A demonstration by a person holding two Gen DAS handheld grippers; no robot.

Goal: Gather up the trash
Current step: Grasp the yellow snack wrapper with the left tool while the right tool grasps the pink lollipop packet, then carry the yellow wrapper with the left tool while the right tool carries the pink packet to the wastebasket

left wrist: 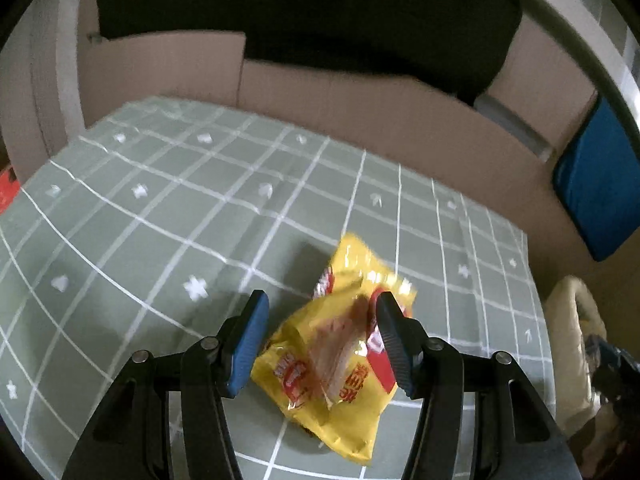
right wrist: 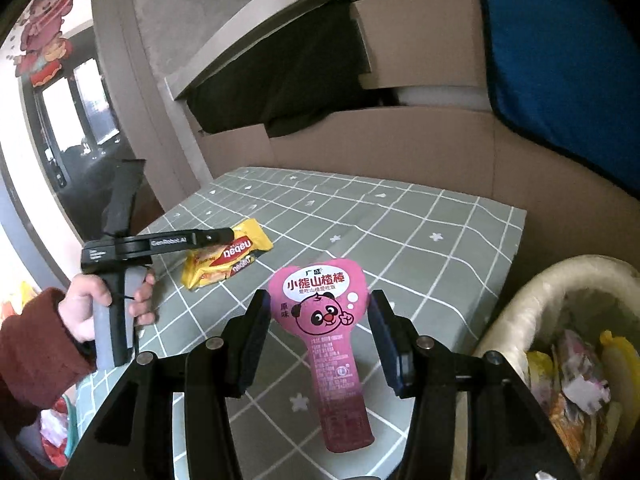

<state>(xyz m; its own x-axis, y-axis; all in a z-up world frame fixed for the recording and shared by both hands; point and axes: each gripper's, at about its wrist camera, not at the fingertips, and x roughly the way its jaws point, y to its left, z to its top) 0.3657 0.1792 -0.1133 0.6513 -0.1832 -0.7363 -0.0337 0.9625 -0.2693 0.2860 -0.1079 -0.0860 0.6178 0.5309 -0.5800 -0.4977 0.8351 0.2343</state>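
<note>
Here each gripper has its own piece: the left gripper (left wrist: 320, 344), fingers wide open and holding nothing, straddles the yellow wrapper (left wrist: 340, 356) on the table (left wrist: 160, 208); the right gripper (right wrist: 320, 340), equally open and empty, frames the pink wrapper (right wrist: 324, 320), its long axis running along the fingers

Cardboard wall (left wrist: 360, 120) behind bare tablecloth (left wrist: 160, 200)

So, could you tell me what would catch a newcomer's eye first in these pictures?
Probably the pink bear wrapper, flat on the green checked tablecloth between the open right gripper. Next, the crumpled yellow snack bag between the open left gripper. A cream bin of wrappers stands past the table's right edge.
</note>
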